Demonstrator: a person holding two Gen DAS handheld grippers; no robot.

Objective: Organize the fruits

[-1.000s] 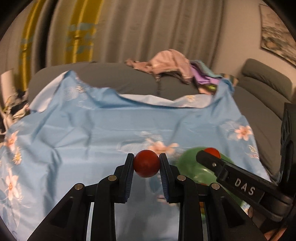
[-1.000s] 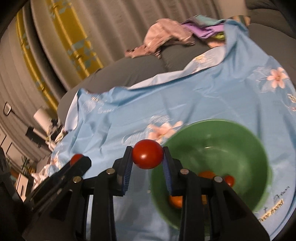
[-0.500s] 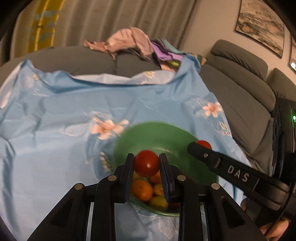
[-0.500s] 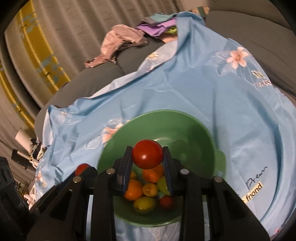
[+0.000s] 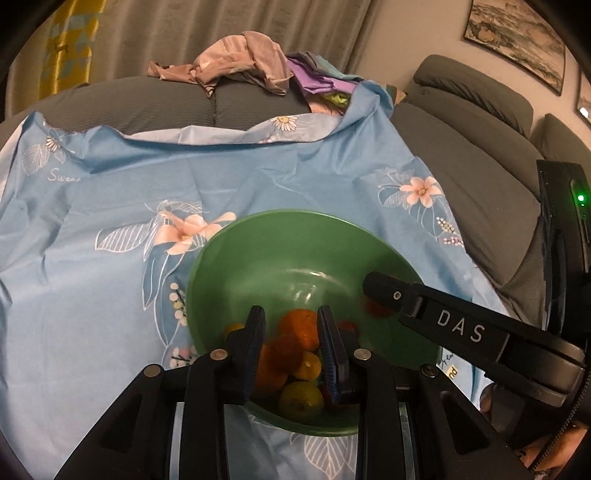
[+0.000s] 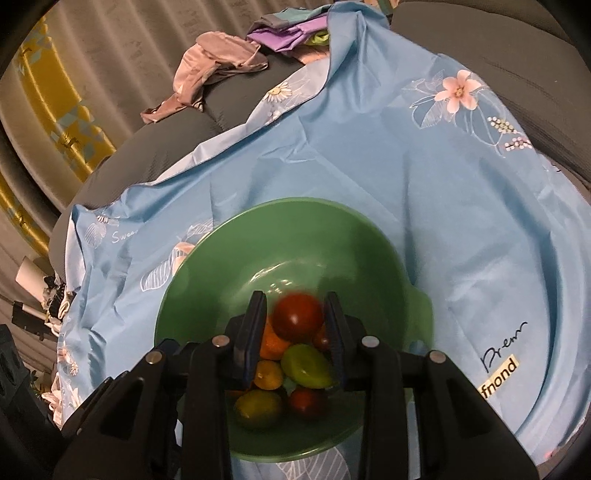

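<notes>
— Where's the tomato (image 6: 298, 316)?

— Between the right tongs' (image 6: 295, 325) fingers over the green bowl (image 6: 221, 258). It's blurred, with a gap at the left pad, so I can't tell whether they grip it.

— And the left tongs (image 5: 291, 341)?

— Spread apart, holding nothing, above the oranges (image 5: 300, 328) and lemons (image 5: 301, 400) piled in the bowl (image 5: 295, 236).

— The bowl itself?

— On the blue floral sheet (image 5: 92, 266) over the sofa (image 5: 480, 177).

Home living room, grey sofa (image 5: 480, 177), pleated curtains (image 5: 221, 33), framed painting (image 5: 517, 37), heaped clothes (image 5: 240, 62), floral blue sheet (image 5: 110, 258)
</notes>
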